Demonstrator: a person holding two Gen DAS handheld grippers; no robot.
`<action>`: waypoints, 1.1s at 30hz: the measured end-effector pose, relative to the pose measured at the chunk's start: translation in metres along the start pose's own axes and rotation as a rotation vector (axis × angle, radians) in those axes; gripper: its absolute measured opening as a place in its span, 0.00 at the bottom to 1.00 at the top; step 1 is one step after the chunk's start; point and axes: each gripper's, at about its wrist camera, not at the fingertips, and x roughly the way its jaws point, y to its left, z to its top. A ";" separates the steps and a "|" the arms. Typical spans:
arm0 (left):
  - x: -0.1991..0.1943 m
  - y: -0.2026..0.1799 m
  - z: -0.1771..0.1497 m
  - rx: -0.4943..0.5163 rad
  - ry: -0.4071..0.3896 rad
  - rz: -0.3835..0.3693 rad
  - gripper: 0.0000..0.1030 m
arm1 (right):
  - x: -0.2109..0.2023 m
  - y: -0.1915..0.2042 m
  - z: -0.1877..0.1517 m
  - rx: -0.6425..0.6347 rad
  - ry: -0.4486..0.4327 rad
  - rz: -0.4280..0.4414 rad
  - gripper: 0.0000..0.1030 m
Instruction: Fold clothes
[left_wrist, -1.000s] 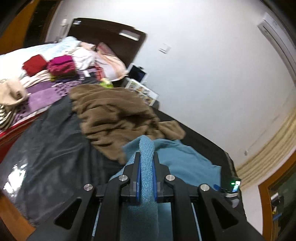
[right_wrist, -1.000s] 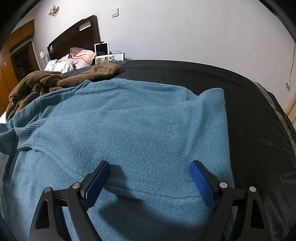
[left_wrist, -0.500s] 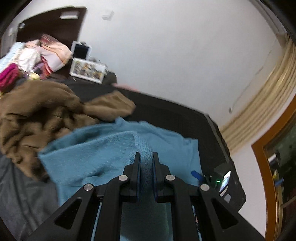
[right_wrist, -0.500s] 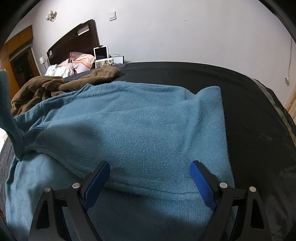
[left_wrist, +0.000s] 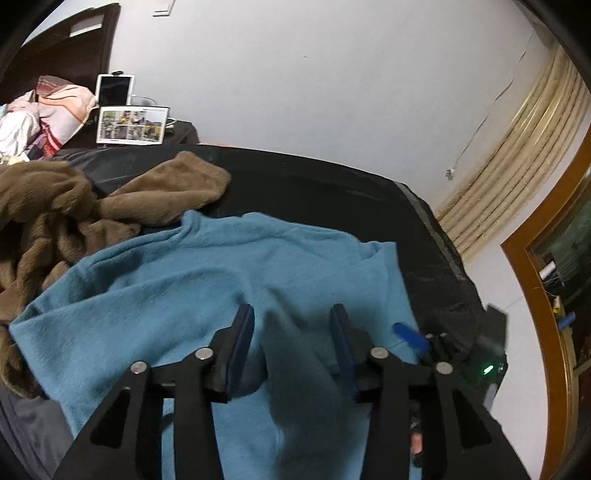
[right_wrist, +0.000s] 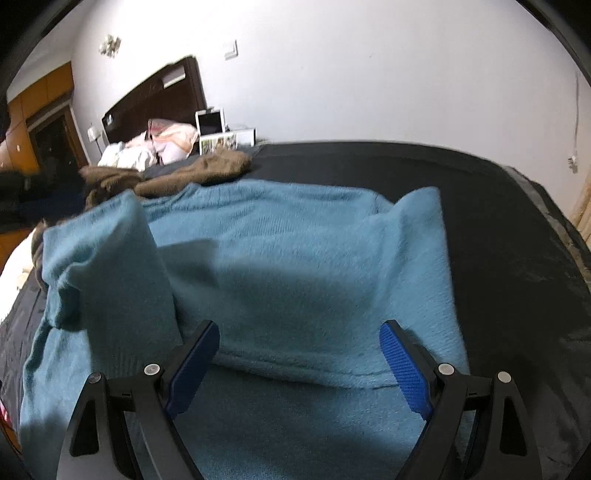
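Note:
A teal knit sweater (left_wrist: 166, 288) lies spread on the black bed cover (left_wrist: 332, 195). My left gripper (left_wrist: 291, 332) hovers low over its body and its jaws are opening. The sleeve (left_wrist: 295, 373) hangs blurred between them, with the pads off it. In the right wrist view that sleeve (right_wrist: 107, 266) stands raised at the left, draped across the sweater (right_wrist: 303, 258). My right gripper (right_wrist: 301, 354) is open just above the sweater's folded near edge, with nothing between its fingers. One of its blue pads (left_wrist: 410, 334) shows at the right in the left wrist view.
A crumpled brown garment (left_wrist: 74, 206) lies against the sweater's far left side. Beyond it are pillows (left_wrist: 59, 107), a tablet and a photo frame (left_wrist: 131, 124) by the dark headboard (right_wrist: 155, 103). Bare black cover (right_wrist: 498, 221) stretches to the right, then a wall and a wooden door frame (left_wrist: 546, 295).
The left gripper carried the sleeve rightwards over the sweater's body and came lower, then its shut jaws parted and the sleeve came free. The right gripper stayed where it was.

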 end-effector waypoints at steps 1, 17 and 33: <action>-0.002 0.006 -0.004 -0.013 -0.002 0.004 0.49 | -0.004 0.000 0.000 0.001 -0.021 -0.001 0.88; -0.009 0.093 -0.064 -0.184 -0.033 0.090 0.55 | -0.030 0.115 -0.038 -0.542 0.012 0.378 0.88; -0.004 0.103 -0.070 -0.139 -0.067 0.049 0.61 | -0.016 -0.017 0.017 0.023 -0.091 -0.091 0.88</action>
